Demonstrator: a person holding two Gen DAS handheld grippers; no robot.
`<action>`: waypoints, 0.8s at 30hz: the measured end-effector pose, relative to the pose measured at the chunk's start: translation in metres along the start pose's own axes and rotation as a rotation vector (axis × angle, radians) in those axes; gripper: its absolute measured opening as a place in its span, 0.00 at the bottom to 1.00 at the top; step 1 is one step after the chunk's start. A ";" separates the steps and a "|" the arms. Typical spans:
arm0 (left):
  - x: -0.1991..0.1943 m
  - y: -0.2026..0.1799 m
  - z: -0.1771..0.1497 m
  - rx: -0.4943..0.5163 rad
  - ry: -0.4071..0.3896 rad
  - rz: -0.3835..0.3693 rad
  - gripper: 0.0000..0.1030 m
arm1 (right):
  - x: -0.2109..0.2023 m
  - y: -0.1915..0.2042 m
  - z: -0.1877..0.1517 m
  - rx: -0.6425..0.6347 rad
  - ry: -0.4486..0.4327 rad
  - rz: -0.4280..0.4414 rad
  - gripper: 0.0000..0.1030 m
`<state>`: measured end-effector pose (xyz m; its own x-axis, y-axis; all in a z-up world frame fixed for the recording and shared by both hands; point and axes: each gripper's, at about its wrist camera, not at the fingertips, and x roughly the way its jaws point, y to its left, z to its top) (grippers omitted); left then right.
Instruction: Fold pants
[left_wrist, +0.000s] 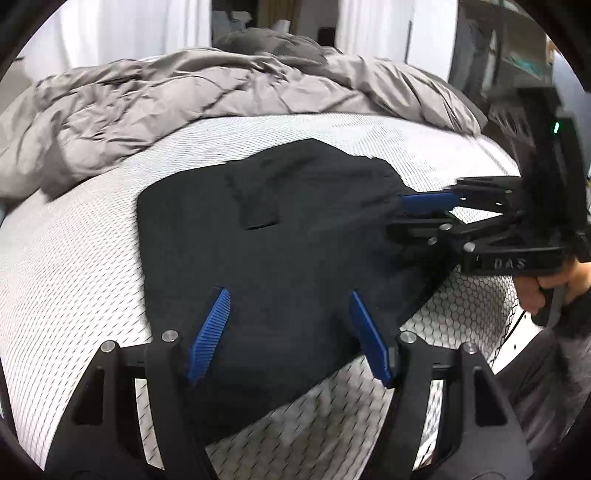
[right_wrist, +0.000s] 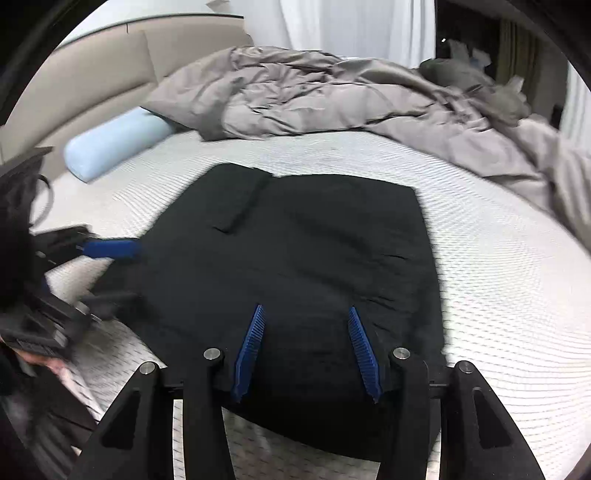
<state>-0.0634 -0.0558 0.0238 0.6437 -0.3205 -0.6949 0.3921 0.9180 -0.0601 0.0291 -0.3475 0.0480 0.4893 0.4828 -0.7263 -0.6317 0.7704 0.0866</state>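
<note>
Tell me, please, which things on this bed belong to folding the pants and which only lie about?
For the job: black pants; left tongs; right tongs.
Only lying about: grey duvet; light blue bolster; patterned mattress.

Ahead of you a rumpled grey duvet (right_wrist: 332, 96) is heaped across the far side of the bed's white patterned mattress (right_wrist: 498, 277), a pale blue bolster pillow (right_wrist: 114, 147) lies by the beige headboard (right_wrist: 92, 81), and white curtains (right_wrist: 354, 26) hang behind.
</note>
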 end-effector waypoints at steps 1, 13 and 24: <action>0.009 -0.003 0.003 0.008 0.014 -0.007 0.63 | 0.004 0.002 0.002 0.016 0.002 0.037 0.48; 0.003 0.021 -0.015 -0.019 0.072 0.035 0.65 | 0.009 0.004 -0.021 -0.147 0.087 -0.140 0.43; 0.049 0.034 0.027 -0.092 0.099 0.016 0.62 | 0.063 0.021 0.022 -0.033 0.106 0.018 0.47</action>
<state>-0.0010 -0.0471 0.0068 0.5795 -0.2850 -0.7635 0.3173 0.9418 -0.1108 0.0600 -0.2914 0.0193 0.4122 0.4480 -0.7933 -0.6600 0.7471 0.0789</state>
